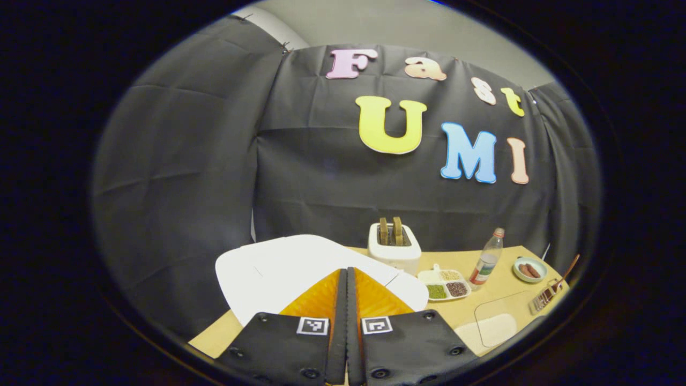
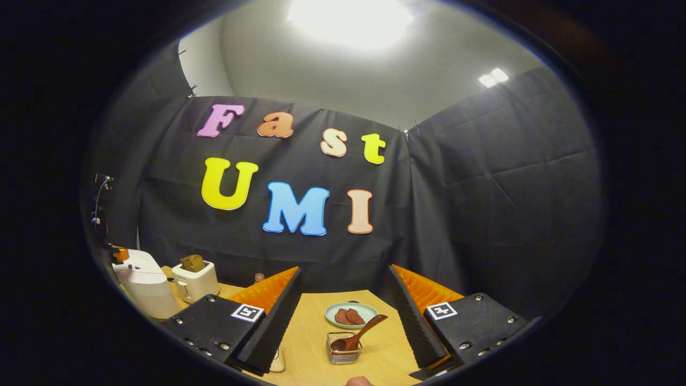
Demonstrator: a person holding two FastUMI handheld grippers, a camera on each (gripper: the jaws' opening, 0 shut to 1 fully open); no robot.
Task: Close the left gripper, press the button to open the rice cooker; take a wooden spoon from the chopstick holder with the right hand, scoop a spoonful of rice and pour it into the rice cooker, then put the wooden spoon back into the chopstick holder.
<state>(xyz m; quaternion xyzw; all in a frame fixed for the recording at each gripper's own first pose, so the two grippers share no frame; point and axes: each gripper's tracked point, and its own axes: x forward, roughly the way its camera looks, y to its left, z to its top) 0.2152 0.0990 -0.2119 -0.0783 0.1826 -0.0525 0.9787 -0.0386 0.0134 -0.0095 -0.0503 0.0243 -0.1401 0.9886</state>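
White rice cooker (image 1: 300, 268) half hidden behind closed left fingers (image 1: 336, 321); right fingers (image 2: 278, 313) open.

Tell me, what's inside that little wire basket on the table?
A wooden spoon leans in the wire basket, bowl down, handle sticking out toward the plate. The basket's bottom is too small to make out.

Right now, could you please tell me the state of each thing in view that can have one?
Left tongs: shut, empty, over the rice cooker.
Right tongs: open, empty.
Rice cooker: lid closed.
Wooden spoon: leaning in the chopstick holder.
Toaster: two slices sticking up.
Bottle: upright, capped.
Divided dish: compartments filled.
Small plate: holds brown pieces.
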